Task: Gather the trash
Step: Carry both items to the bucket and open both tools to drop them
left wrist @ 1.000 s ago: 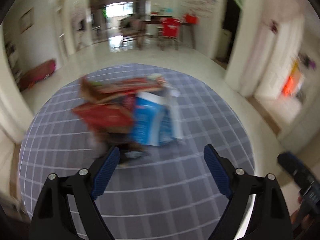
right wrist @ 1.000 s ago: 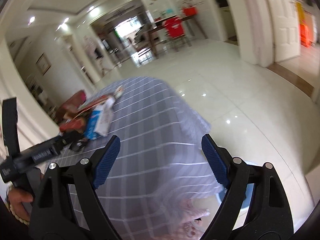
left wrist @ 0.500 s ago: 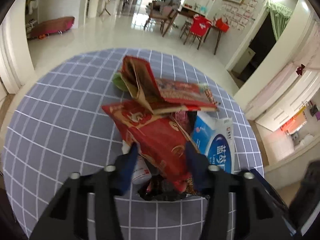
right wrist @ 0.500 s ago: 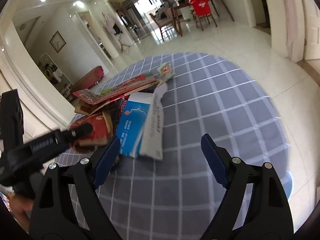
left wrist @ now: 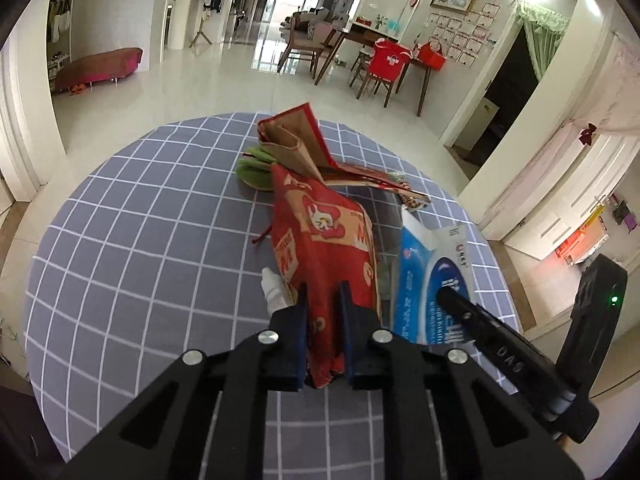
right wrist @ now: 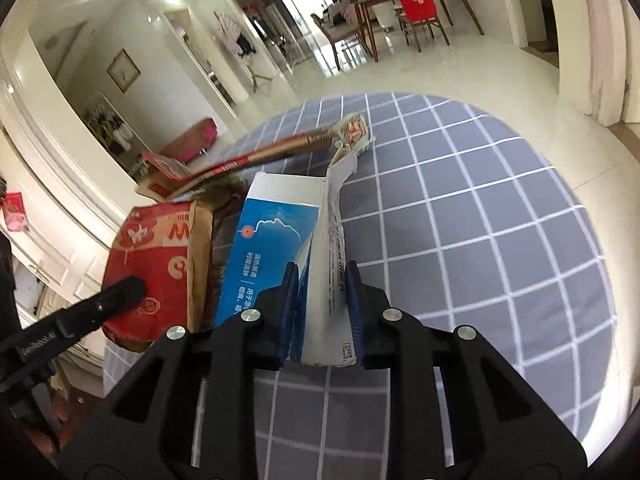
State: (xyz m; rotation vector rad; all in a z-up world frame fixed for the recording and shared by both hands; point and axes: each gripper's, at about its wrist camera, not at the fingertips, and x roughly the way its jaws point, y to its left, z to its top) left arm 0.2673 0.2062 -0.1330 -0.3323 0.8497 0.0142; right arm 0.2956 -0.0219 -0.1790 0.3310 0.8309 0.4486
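Left gripper (left wrist: 323,312) closing, pinched on a red paper bag (left wrist: 320,240) with a big "M" print. Right gripper (right wrist: 322,300) closing too, clamped on a blue-and-white carton (right wrist: 276,236), Chinese text unreadable. Both lying amid trash on the grey checked tablecloth (left wrist: 140,240).

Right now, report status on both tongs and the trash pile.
Left tongs closing on red paper bag. Right tongs closing on blue-and-white carton. Rest of pile on checked tablecloth: flattened red box, small white bottle beside bag.
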